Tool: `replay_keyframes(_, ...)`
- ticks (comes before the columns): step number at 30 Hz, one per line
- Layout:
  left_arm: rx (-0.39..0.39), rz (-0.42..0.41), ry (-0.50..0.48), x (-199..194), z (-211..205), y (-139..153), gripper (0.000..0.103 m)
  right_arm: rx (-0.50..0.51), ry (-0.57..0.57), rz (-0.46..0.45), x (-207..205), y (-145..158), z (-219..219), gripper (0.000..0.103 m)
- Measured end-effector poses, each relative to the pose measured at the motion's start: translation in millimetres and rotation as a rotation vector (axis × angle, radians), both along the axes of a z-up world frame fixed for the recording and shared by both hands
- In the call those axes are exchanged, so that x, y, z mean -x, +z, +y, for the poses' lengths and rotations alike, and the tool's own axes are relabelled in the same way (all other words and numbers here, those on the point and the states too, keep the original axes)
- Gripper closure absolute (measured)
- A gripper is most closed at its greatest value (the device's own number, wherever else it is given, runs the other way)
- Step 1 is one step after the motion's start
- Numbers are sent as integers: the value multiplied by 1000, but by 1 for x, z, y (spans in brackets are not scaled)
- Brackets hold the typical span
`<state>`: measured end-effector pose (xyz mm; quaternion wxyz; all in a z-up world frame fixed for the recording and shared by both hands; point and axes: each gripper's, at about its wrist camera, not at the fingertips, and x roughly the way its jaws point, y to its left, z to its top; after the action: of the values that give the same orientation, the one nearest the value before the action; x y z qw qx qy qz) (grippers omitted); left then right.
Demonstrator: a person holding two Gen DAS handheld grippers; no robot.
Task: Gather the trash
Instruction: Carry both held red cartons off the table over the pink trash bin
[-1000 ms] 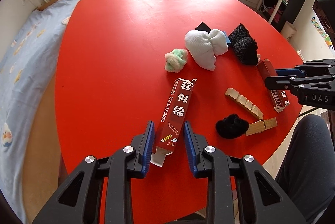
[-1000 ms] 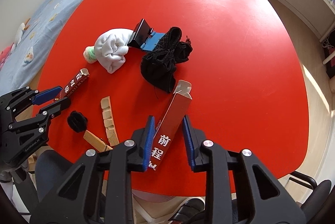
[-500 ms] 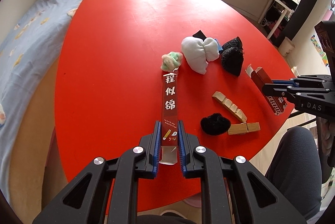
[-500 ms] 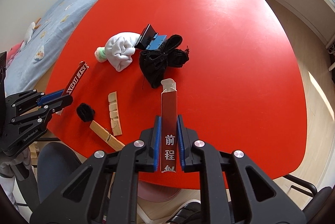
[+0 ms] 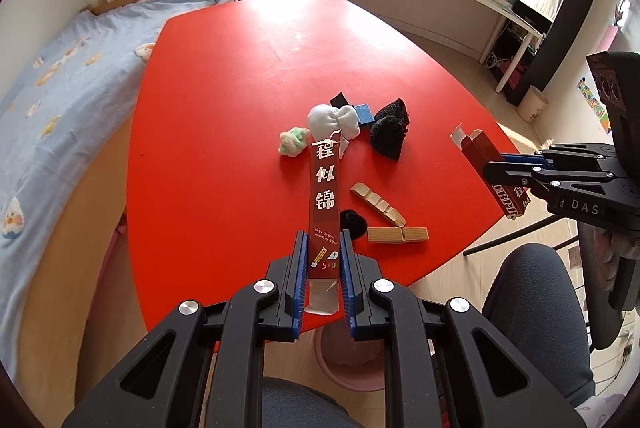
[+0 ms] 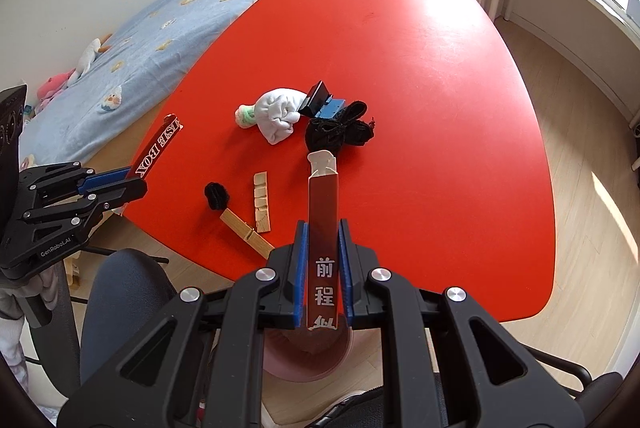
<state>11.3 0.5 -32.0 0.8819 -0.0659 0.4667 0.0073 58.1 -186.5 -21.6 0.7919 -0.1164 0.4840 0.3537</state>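
From my left wrist view, my left gripper (image 5: 324,268) is clamped on a long dark-red carton (image 5: 325,204) printed with white characters. The blue pads press its two narrow sides near its open near end, and the rest runs straight out ahead of me, lifted above the red table (image 5: 240,76). I judge it to be light, thin cardboard, empty and easily crushed, so a hold across the narrow sides near one end suits it, with no harder squeeze than it takes to stop it sliding. Below my fingers a pink bin (image 5: 352,364) shows under the table edge. Off to the side, my right gripper (image 5: 500,172) pinches a second carton (image 5: 486,164) clear of the table.

From my right wrist view, my right gripper (image 6: 323,268) is closed on that second carton (image 6: 323,212), gripped low on its length, its torn flap pointing away toward the black sock (image 6: 338,134). The pink bin (image 6: 308,356) sits directly beneath my jaws. My left gripper (image 6: 120,184) holds its carton (image 6: 158,152) beyond the table's near edge. The white sock (image 6: 278,112), wooden blocks (image 6: 261,200) and black pompom (image 6: 216,193) lie on the table.
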Motion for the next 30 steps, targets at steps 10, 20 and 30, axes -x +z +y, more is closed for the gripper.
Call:
replay_keyframes(10, 19, -33, -31, 36, -25, 14, 88, -54, 78, -31, 48, 20, -20, 89)
replay_keyframes(20, 60, 3, -66, 65, -51, -1, 88, -68, 116, -1, 88, 9, -40, 89)
replay_keyframes(30, 98, 55, -97, 76, -68, -22, 88, -56, 133, 48, 103, -11, -44, 89)
